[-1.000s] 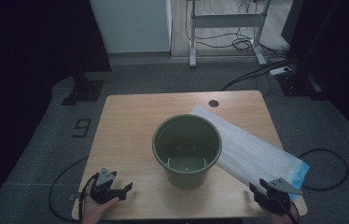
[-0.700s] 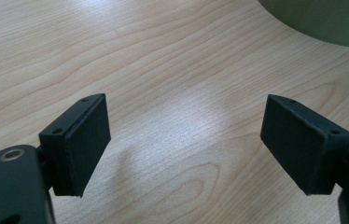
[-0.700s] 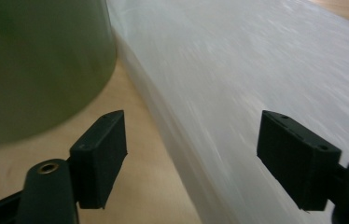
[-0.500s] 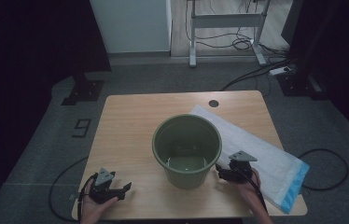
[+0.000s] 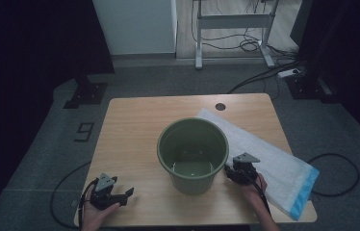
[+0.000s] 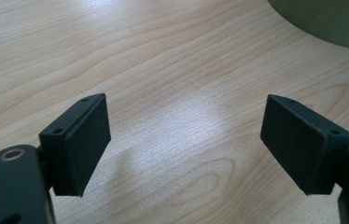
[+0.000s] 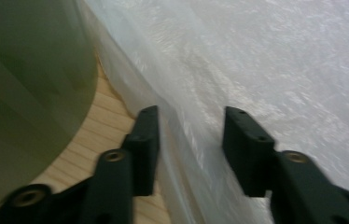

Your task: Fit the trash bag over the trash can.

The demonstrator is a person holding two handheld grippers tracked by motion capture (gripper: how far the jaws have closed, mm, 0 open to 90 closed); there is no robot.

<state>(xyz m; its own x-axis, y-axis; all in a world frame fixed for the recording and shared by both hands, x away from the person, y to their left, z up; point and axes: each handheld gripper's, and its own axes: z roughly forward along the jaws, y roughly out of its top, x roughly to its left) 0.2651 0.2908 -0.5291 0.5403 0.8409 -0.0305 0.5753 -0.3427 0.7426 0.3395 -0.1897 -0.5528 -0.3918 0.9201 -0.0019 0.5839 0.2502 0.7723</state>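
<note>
A green plastic bucket stands upright and empty in the middle of the wooden table. To its right a white plastic bag with a blue end lies flat. My right gripper sits just right of the bucket's base. In the right gripper view its jaws straddle the near edge of the bag, with the bucket's wall at the left. Those jaws have just been closing, a gap still shows, and the right gripper is open. My left gripper rests at the front left, open over bare wood.
A dark round hole marks the table's far edge. Cables trail over the grey floor on both sides. A white cabinet and a metal desk frame stand beyond the table.
My right gripper has moved left from the table's front right corner to the bucket's side, onto the bag's edge. The left gripper has stayed where it was.
</note>
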